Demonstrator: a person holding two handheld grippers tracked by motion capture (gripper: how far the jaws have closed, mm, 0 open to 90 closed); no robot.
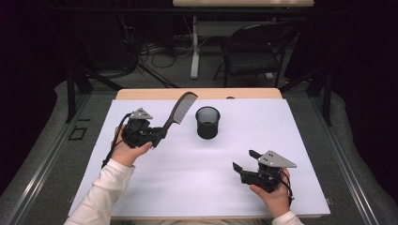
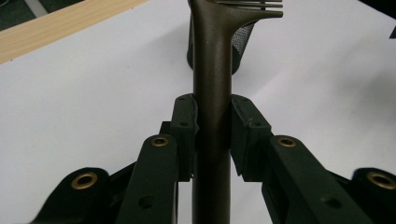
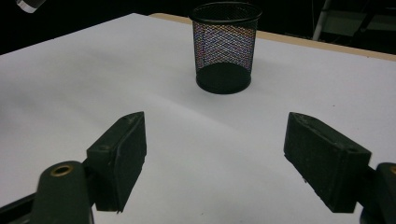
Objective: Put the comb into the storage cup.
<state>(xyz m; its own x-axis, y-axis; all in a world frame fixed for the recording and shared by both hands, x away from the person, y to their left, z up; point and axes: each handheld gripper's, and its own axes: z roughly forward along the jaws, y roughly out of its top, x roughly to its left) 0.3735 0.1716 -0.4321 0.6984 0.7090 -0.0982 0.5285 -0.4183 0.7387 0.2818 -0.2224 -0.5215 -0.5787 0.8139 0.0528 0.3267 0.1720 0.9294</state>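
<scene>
High view frames the matter plainly: a long dark plastic comb with fine teeth (image 1: 177,110) is pinched by its handle in the left gripper (image 1: 159,136), and the comb's long axis is carried up and away from that gripper, slanted toward the far right, so that the toothed end is held in the air just short of the black wire-mesh pencil cup (image 1: 208,122). The cup is stood upright on the white table sheet (image 1: 187,173), to the right of the left gripper and slightly beyond it, with a clear strip of sheet between the two. In the left gripper view the comb (image 2: 212,93) handle is seen clamped squarely between the two pads, one pad (image 2: 183,123) pressed on each side, and the mesh cup (image 2: 243,39) is glimpsed directly behind the comb's neck, so the cup is lined up almost dead ahead along the jaws. The left hand is judged the nearer one for any drop into the cup; the comb would have to be tipped toward vertical first, since its slant is too shallow for the opening. The right gripper (image 1: 244,161) is held low and nearer the person, well apart from the cup, its jaws spread with nothing between them; in the right gripper view the cup (image 3: 225,46) is seen ahead, unobstructed. Nothing is found in the way
</scene>
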